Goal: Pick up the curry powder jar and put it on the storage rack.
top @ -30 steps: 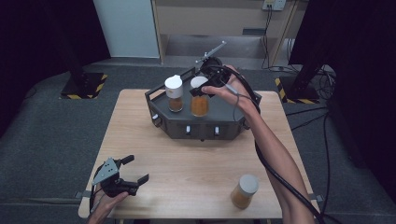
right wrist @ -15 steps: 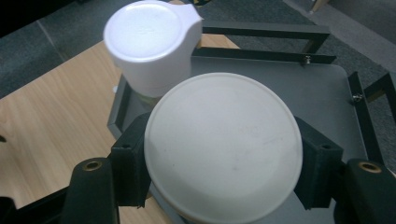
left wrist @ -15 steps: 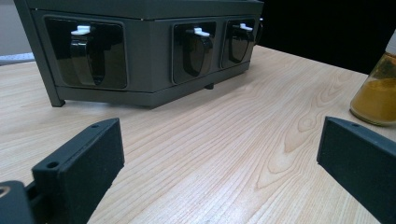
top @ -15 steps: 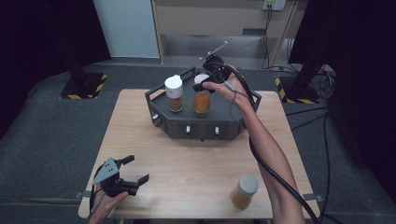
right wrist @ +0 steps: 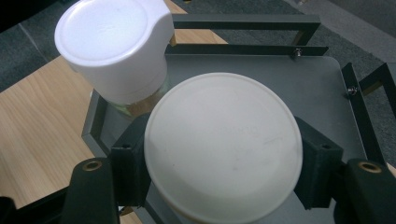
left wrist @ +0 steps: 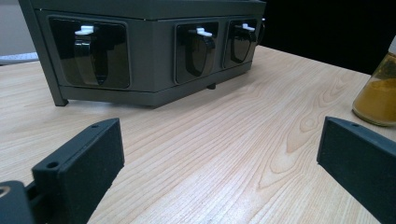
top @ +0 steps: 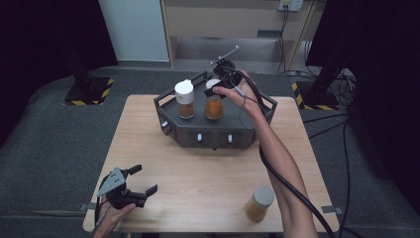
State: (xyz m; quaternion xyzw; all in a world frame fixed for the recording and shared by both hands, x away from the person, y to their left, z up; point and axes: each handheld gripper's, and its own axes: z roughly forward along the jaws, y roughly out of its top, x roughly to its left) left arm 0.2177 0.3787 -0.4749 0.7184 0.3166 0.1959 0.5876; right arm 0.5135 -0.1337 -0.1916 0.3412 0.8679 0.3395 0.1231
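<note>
A jar of orange powder (top: 214, 108) with a flat white lid (right wrist: 222, 149) stands upright at the dark grey rack (top: 213, 131), its base level with the neighbouring jar's. My right gripper (top: 217, 89) comes from above and is shut on it, its pads (right wrist: 317, 163) pressing on both sides just under the lid. To its left stands a second jar (top: 184, 99) with a taller white cap (right wrist: 114, 44). My left gripper (top: 144, 178) rests at the table's front left corner, open, with nothing between its jaws (left wrist: 219, 158).
A third jar of orange powder (top: 259, 203) stands alone near the table's front right edge, also seen as the jar (left wrist: 378, 88) at the right of the left gripper view. The rack's front (left wrist: 149, 46) carries small white-tipped levers. Bare wood lies between rack and front edge.
My right gripper has come down a little with the jar, lowering it to the rack beside the other jar. The left gripper has not moved.
</note>
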